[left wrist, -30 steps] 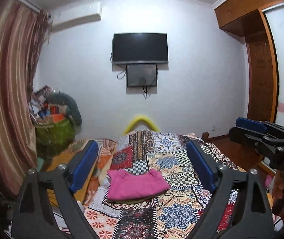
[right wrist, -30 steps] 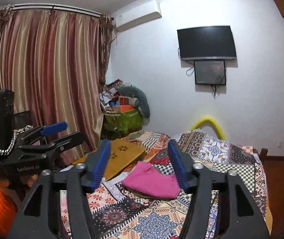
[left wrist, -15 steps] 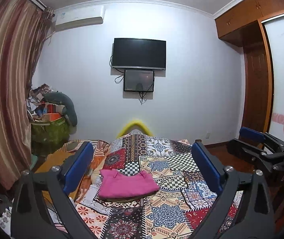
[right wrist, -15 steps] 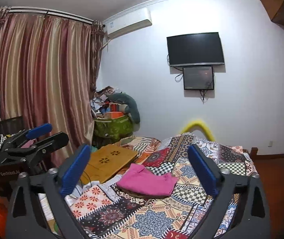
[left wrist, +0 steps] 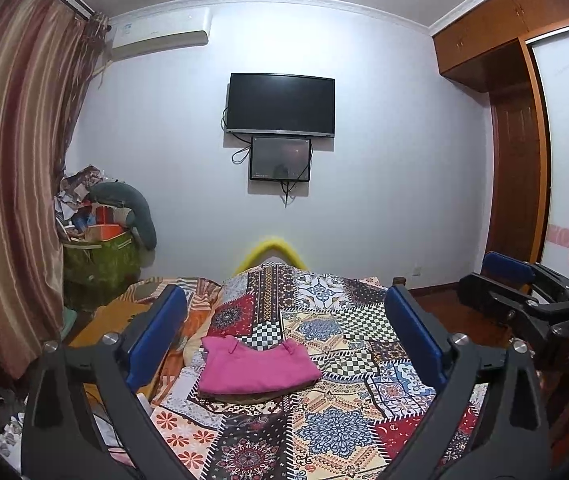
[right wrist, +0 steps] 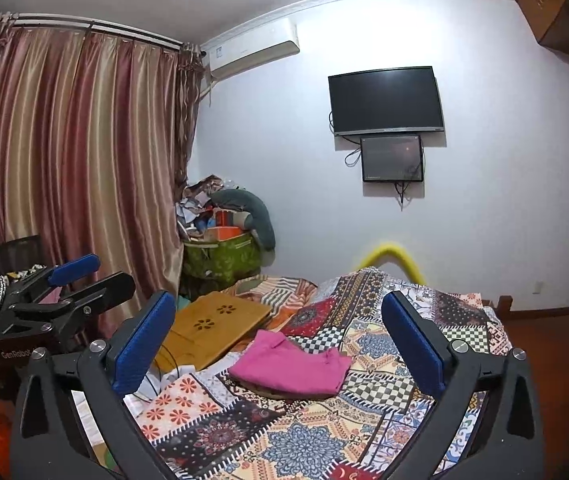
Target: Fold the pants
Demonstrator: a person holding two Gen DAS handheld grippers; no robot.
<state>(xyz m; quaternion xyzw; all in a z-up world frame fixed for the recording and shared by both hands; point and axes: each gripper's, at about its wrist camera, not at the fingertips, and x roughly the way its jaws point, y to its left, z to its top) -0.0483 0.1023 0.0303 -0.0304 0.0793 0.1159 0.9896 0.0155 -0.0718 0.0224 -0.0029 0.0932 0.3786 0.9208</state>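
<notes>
The pink pants lie folded into a compact rectangle on the patchwork quilt, left of the bed's middle. In the right wrist view the pants rest beside a wooden lap desk. My left gripper hovers above the near part of the bed, open, with nothing between its blue pads. My right gripper is open just as wide and also holds nothing. Both stand well short of the pants and touch no cloth. Each gripper shows at the edge of the other's view: right gripper, left gripper.
A wooden lap desk lies on the bed's left side. A green bag piled with clutter stands in the corner by the striped curtain. A TV hangs on the far wall. A wooden wardrobe stands at the right.
The right gripper's jaws have spread from about half open to fully wide. The left jaws have widened slightly. The pants have not moved.
</notes>
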